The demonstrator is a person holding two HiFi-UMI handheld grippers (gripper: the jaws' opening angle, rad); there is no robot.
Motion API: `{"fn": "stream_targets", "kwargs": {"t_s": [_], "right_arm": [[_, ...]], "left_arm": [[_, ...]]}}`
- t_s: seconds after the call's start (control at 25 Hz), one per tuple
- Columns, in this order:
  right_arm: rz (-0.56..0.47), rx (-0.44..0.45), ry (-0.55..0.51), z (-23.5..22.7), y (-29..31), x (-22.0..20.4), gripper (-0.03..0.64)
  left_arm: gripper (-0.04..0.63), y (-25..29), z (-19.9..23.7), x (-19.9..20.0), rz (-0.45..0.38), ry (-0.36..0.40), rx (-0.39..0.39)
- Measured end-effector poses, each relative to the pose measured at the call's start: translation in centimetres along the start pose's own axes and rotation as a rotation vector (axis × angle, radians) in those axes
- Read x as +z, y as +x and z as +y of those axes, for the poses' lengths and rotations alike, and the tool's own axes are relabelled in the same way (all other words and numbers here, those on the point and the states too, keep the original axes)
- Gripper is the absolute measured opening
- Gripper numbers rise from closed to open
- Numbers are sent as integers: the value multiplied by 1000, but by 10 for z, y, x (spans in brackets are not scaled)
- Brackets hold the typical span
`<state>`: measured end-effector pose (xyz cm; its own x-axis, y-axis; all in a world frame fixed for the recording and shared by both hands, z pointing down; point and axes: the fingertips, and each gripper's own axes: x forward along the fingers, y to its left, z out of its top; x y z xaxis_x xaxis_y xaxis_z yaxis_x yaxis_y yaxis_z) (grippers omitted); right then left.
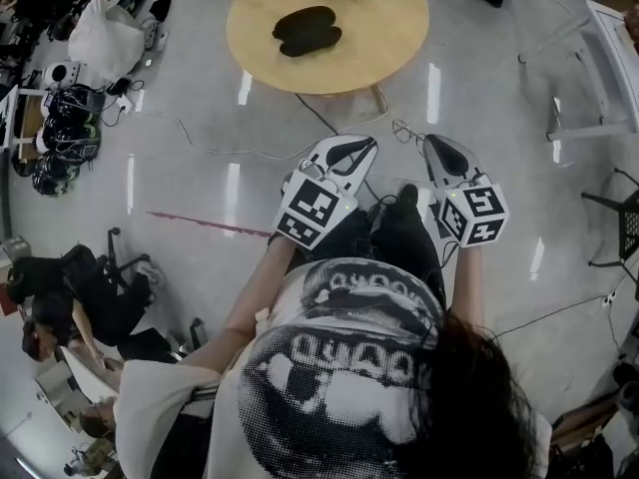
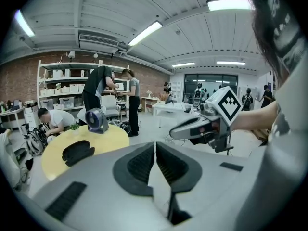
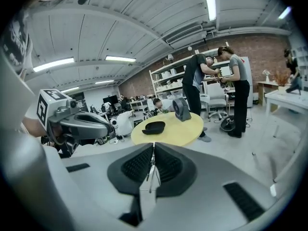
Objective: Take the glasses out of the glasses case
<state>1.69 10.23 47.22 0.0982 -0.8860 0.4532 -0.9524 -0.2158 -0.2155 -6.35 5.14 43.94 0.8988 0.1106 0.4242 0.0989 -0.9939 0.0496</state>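
Observation:
The black glasses case (image 1: 307, 30) lies on the round yellow table (image 1: 379, 48), far ahead of both grippers. It also shows on the table in the left gripper view (image 2: 77, 152) and the right gripper view (image 3: 155, 127). My right gripper (image 1: 427, 140) is shut on thin wire-framed glasses (image 1: 403, 130); a slim metal piece of them (image 3: 149, 174) runs between its jaws (image 3: 153, 146). My left gripper (image 1: 371, 143) is beside it, over the floor, with its jaws (image 2: 154, 143) shut and nothing in them. Each gripper is visible from the other: the right gripper (image 2: 172, 134) and the left gripper (image 3: 111, 129).
A small fan (image 2: 96, 120) stands at the table's far edge. Cables (image 1: 200, 143) trail over the glossy floor between me and the table. Two people stand at shelves (image 3: 211, 76) behind the table, another crouches nearby (image 2: 55, 119). Bags and gear (image 1: 70, 118) crowd the left.

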Motion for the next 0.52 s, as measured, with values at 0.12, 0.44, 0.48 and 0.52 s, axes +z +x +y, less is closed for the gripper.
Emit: {"fn": "stream_targets", "kwargs": {"t_s": [0.12, 0.44, 0.48, 0.52], "right_arm": [[-5, -16, 5, 8, 0, -2, 6], [-10, -34, -4, 25, -3, -8, 8], [-10, -35, -6, 27, -3, -7, 8], [-10, -35, -9, 28, -3, -7, 8]], "left_arm": [[20, -5, 1, -3, -7, 8, -20], [20, -14, -5, -10, -27, 25, -53], [20, -16, -6, -10, -30, 26, -55], [20, -17, -7, -10, -32, 28, -57]]}}
